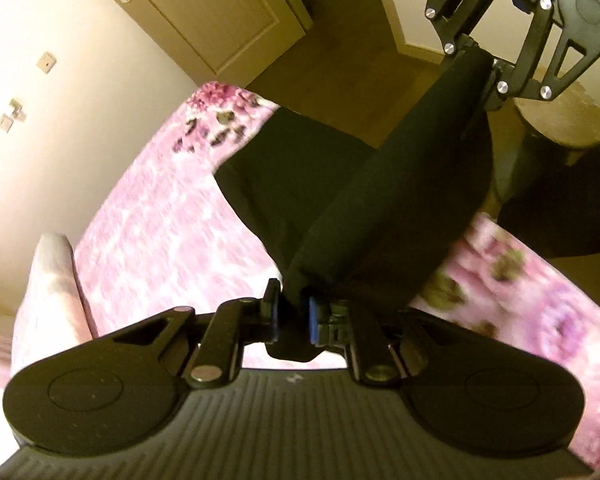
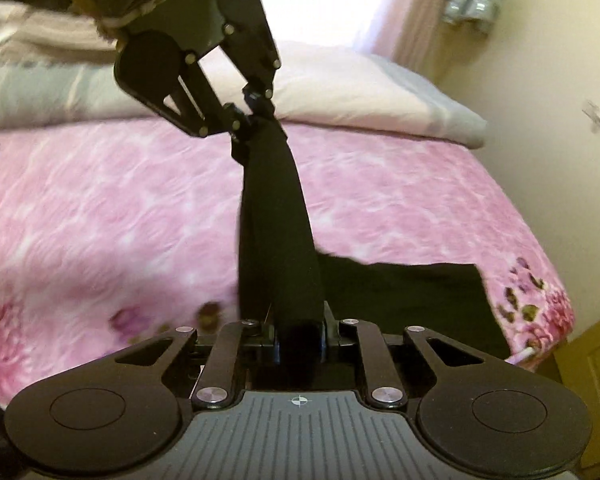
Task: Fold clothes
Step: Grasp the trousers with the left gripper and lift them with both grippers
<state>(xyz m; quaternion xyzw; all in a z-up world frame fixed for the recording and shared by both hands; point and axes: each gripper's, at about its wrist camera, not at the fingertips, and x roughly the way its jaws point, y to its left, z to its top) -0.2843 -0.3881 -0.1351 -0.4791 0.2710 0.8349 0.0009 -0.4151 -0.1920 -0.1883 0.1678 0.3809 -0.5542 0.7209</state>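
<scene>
A black garment [image 1: 400, 184] is stretched as a bunched band between my two grippers, held up above the bed. My left gripper [image 1: 294, 312] is shut on one end of it, the cloth pinched between the blue pads. The right gripper [image 1: 480, 68] grips the other end at the top right. In the right wrist view the right gripper [image 2: 300, 336] is shut on the black garment [image 2: 276, 220], which runs up to the left gripper [image 2: 256, 120]. The garment's lower part still lies flat on the pink floral blanket [image 2: 100, 208] to the right.
The bed with the pink blanket [image 1: 152, 216] fills the lower views. Pale pillows [image 2: 360, 88] lie at its head. A wooden door [image 1: 204, 12] and brown floor lie beyond the bed's foot. A round stool [image 1: 556, 120] stands beside the bed, near a person's dark trouser leg [image 1: 560, 208].
</scene>
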